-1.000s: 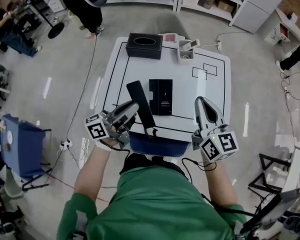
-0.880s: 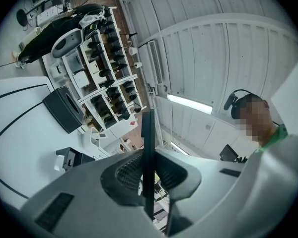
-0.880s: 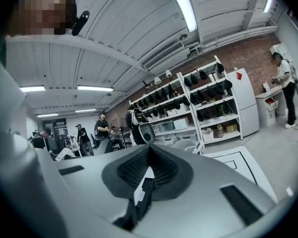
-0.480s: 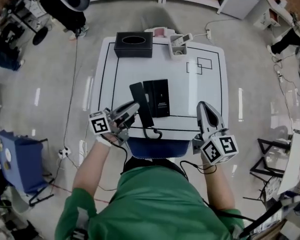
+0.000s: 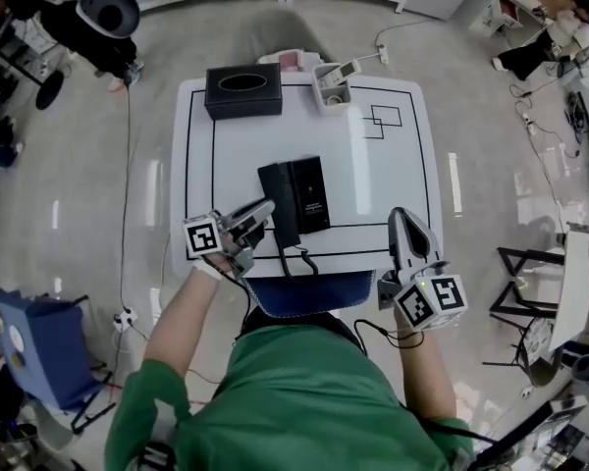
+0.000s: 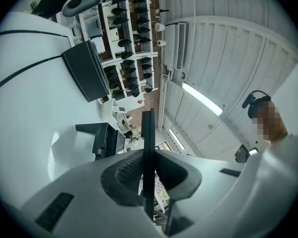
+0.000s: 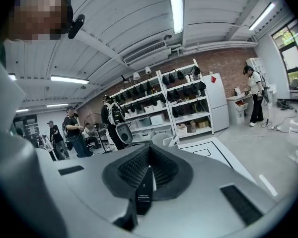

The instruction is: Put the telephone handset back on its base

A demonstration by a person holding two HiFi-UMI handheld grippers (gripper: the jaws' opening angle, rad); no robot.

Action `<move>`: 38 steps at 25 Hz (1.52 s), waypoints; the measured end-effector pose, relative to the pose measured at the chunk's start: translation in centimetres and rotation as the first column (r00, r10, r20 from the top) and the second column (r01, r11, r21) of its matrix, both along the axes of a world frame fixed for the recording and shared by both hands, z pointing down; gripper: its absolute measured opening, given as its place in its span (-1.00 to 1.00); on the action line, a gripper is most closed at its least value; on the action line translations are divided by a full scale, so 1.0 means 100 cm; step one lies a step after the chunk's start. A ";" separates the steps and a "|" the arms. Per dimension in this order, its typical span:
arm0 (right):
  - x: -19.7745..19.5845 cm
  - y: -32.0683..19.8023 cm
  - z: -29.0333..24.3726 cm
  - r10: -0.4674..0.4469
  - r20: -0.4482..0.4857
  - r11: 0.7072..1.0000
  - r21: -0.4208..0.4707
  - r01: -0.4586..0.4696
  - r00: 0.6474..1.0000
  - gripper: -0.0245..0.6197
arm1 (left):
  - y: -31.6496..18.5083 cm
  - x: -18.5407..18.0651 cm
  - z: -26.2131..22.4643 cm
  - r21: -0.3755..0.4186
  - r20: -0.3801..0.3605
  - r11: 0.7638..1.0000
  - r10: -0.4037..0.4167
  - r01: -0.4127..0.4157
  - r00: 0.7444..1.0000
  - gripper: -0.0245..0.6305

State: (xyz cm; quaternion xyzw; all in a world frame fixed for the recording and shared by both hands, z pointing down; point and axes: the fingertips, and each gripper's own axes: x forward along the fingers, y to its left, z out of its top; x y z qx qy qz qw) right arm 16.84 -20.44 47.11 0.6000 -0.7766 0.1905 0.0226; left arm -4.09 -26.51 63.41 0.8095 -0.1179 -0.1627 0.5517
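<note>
The black telephone base (image 5: 312,192) lies near the middle of the white table (image 5: 412,180). The black handset (image 5: 277,204) lies lengthwise against the base's left side, and I cannot tell whether it is seated in the cradle. Its cord (image 5: 300,259) curls toward the table's front edge. My left gripper (image 5: 262,211) is shut and empty, with its tip right beside the handset's left edge. In the left gripper view (image 6: 148,133) the telephone (image 6: 97,139) shows just left of the shut jaws. My right gripper (image 5: 403,218) (image 7: 148,158) is shut and empty at the front right.
A black tissue box (image 5: 242,90) (image 6: 84,71) stands at the table's far left. Beside it is a small white holder (image 5: 332,86) with a handheld device in it. Black rectangle outlines (image 5: 384,119) are drawn at the far right. A blue seat (image 5: 299,287) is at the front edge. People stand by the shelves beyond.
The handset lay tilted and apart from the base before; now it lies straight against the base's left side. The head view has shifted. Both grippers stay shut in about the same places.
</note>
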 end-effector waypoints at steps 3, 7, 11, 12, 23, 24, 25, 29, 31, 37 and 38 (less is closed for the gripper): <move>-0.001 0.003 0.001 0.023 -0.004 1.000 -0.008 -0.023 1.000 -0.85 | -0.003 0.006 0.010 -0.016 -0.012 1.000 0.025 -0.025 1.000 -0.69; -0.005 0.008 0.001 0.044 -0.018 0.999 -0.018 -0.044 0.999 -0.85 | -0.007 0.013 0.025 -0.042 -0.015 0.998 0.055 -0.056 0.998 -0.69; -0.007 0.015 0.002 0.059 -0.029 0.998 -0.027 -0.059 0.998 -0.85 | -0.013 0.018 0.037 -0.058 -0.017 0.996 0.071 -0.072 0.997 -0.69; -0.006 0.016 0.002 0.064 -0.032 0.997 -0.030 -0.065 0.997 -0.85 | -0.014 0.019 0.039 -0.065 -0.015 0.995 0.075 -0.076 0.997 -0.69; -0.009 0.027 0.009 0.073 -0.032 0.996 -0.048 -0.074 0.997 -0.85 | -0.017 0.021 0.073 -0.094 0.080 0.991 0.098 -0.090 0.992 -0.69; -0.009 0.027 0.009 0.073 -0.032 0.996 -0.050 -0.074 0.997 -0.85 | -0.017 0.022 0.074 -0.099 0.073 0.991 0.095 -0.088 0.993 -0.69; -0.009 0.028 0.010 0.073 -0.033 0.996 -0.051 -0.074 0.997 -0.85 | -0.018 0.023 0.073 -0.101 0.061 0.991 0.095 -0.088 0.994 -0.69; -0.008 0.029 0.009 0.074 -0.037 0.996 -0.054 -0.076 0.997 -0.85 | -0.019 0.026 0.082 -0.119 0.081 0.990 0.088 -0.079 0.993 -0.69; -0.007 0.030 0.009 0.075 -0.038 0.996 -0.055 -0.077 0.996 -0.85 | -0.020 0.024 0.088 -0.129 0.100 0.989 0.080 -0.067 0.992 -0.69; -0.005 0.031 0.008 0.070 -0.035 0.996 -0.054 -0.072 0.997 -0.85 | -0.022 0.024 0.092 -0.122 0.156 0.991 0.081 -0.062 0.984 -0.68; -0.006 0.030 0.009 0.065 -0.033 0.996 -0.053 -0.067 0.997 -0.85 | -0.022 0.023 0.093 -0.119 0.176 0.991 0.076 -0.056 0.982 -0.68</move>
